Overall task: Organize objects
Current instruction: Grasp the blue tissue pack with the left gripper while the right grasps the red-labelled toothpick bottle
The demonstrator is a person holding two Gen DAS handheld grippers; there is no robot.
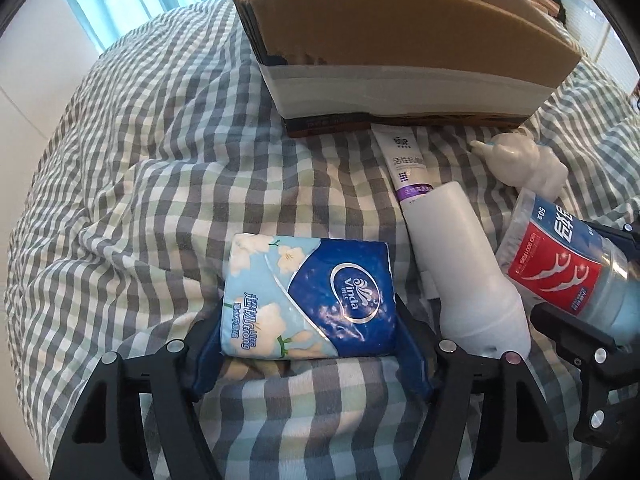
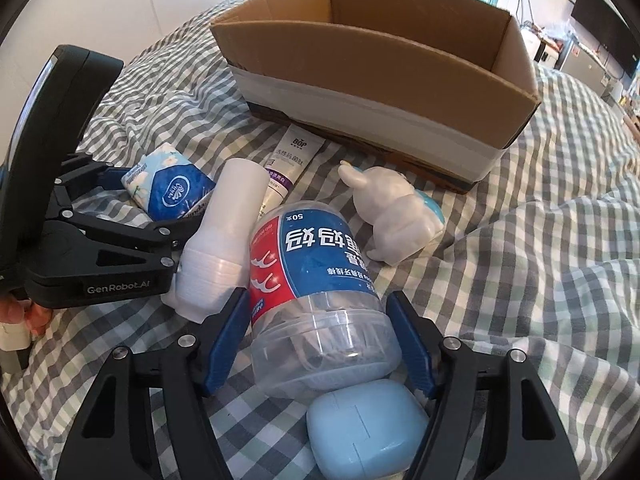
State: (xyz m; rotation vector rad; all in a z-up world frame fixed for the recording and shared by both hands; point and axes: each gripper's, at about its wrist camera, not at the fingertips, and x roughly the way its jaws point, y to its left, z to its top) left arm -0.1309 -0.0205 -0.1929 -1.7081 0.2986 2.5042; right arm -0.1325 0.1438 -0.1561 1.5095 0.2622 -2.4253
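My left gripper is closed on a blue Vinda tissue pack, which rests on the checked bedspread; the pack also shows in the right wrist view. My right gripper is closed on a clear floss-pick jar with a red and blue label, lying on its side; the jar also shows in the left wrist view. An open cardboard box stands behind the objects.
A white bottle lies between the two grippers. A toothpaste tube lies by the box. A white rabbit figurine sits right of the jar. A light blue case lies under my right gripper.
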